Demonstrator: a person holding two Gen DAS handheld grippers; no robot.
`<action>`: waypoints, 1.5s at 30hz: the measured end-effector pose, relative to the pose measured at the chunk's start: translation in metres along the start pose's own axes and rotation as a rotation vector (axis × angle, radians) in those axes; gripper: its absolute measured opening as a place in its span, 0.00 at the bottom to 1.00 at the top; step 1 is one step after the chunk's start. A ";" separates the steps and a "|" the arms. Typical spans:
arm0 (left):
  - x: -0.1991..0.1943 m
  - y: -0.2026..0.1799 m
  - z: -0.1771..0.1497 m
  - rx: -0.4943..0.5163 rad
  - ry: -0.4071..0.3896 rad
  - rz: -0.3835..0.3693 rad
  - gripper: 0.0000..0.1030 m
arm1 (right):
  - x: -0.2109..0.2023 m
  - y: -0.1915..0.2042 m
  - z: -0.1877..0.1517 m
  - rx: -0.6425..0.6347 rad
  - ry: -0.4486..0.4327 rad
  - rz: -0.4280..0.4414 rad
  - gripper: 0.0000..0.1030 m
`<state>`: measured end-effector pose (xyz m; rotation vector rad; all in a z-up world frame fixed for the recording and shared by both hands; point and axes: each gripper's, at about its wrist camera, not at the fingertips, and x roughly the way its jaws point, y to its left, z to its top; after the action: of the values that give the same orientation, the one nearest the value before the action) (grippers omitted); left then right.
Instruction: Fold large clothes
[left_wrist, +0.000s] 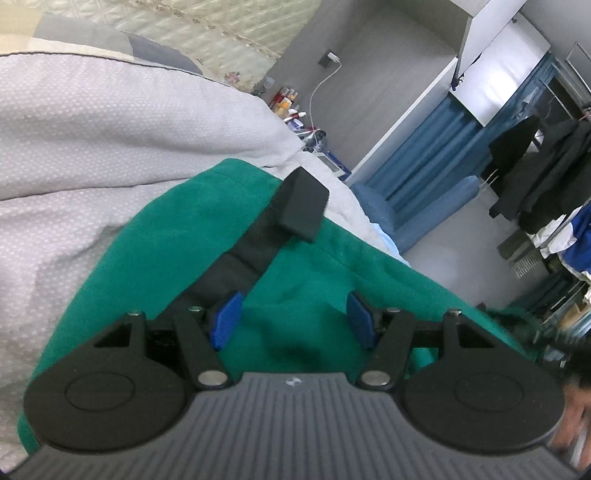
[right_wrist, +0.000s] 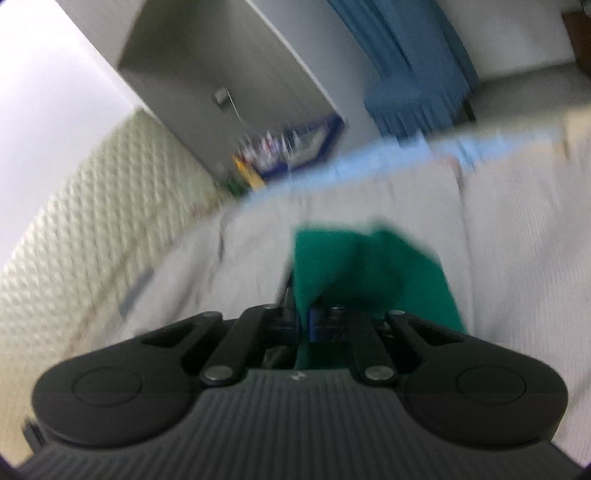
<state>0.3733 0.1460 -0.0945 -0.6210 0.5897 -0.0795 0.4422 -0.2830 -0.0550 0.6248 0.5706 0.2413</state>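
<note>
While right gripper (right_wrist: 303, 317) pinches green garment (right_wrist: 369, 266) | left gripper (left_wrist: 291, 317) wide, garment beneath

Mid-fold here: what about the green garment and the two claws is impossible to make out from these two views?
- Left wrist view: the green garment spreads under the left claw; its near edge is cut off by the claw body. One finger is out of sight.
- Right wrist view: motion blur. The right claw is shut on the green garment, but which part it pinches is unreadable.
- Bottles by the wall: too small.
</note>
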 end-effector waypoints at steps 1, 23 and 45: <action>0.001 0.000 0.000 0.002 0.001 0.002 0.66 | 0.006 0.003 0.015 0.007 -0.017 0.006 0.07; 0.031 0.003 0.000 0.126 -0.012 0.135 0.66 | 0.163 -0.061 0.015 0.011 0.105 -0.272 0.07; -0.052 -0.058 -0.034 0.330 -0.053 0.081 0.65 | -0.008 0.045 -0.059 -0.326 0.059 -0.095 0.50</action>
<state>0.3175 0.0933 -0.0578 -0.2776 0.5352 -0.0823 0.3998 -0.2226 -0.0631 0.2755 0.6002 0.2575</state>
